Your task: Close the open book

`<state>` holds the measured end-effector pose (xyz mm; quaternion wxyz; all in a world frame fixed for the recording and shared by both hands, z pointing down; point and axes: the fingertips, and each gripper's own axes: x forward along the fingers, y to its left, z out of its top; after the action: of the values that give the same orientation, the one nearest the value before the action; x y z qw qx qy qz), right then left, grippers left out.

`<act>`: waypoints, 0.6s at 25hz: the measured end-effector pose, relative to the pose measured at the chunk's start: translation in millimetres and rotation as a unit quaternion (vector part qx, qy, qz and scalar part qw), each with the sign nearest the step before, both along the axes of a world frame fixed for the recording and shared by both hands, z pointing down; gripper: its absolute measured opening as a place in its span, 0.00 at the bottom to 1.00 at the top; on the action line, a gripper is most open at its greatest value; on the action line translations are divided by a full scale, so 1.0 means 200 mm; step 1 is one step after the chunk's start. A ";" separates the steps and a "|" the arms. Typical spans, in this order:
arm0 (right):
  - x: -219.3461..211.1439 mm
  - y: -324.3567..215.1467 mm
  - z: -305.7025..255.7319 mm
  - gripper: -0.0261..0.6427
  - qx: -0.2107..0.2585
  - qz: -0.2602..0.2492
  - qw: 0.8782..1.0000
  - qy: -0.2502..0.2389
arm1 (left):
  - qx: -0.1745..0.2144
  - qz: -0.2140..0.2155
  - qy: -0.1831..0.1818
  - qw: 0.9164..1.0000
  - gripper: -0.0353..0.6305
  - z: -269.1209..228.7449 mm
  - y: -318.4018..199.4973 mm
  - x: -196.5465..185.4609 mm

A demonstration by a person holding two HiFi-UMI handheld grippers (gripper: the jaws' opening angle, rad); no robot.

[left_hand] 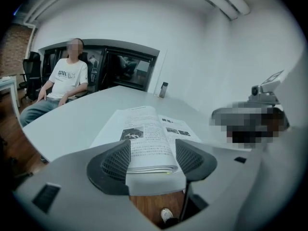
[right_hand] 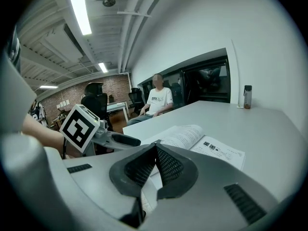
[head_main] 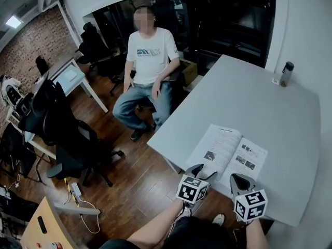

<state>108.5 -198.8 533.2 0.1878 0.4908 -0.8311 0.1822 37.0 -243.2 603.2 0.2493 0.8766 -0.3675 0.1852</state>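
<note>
Open book (head_main: 228, 152), lower centre of the head view, at the worktop's (head_main: 270, 102) near edge. Left claw (head_main: 202, 171) wide, left page stack between its jaws; right claw (head_main: 241, 182) closed, empty. Risk: gripping only a few leaves could crease them or drag the book off the edge.
</note>
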 end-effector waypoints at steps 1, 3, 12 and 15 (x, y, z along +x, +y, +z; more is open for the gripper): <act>-0.01 0.00 0.01 0.04 -0.002 0.004 1.000 0.001 | -0.008 0.003 -0.001 1.000 0.47 0.03 -0.01 0.00; -0.01 0.00 0.01 0.04 -0.005 0.011 1.000 0.005 | -0.024 0.011 -0.005 1.000 0.47 0.07 -0.03 0.02; 0.07 0.01 0.00 0.04 -0.005 0.045 0.999 0.011 | -0.034 0.025 -0.030 0.999 0.44 0.13 -0.03 0.07; 0.08 0.01 -0.01 0.04 -0.003 0.047 0.999 0.007 | -0.029 0.036 -0.028 0.999 0.39 0.11 -0.01 0.11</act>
<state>124.2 -196.1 531.7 0.1864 0.5298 -0.8053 0.1899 59.7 -244.8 624.3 0.2578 0.8763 -0.3365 0.2291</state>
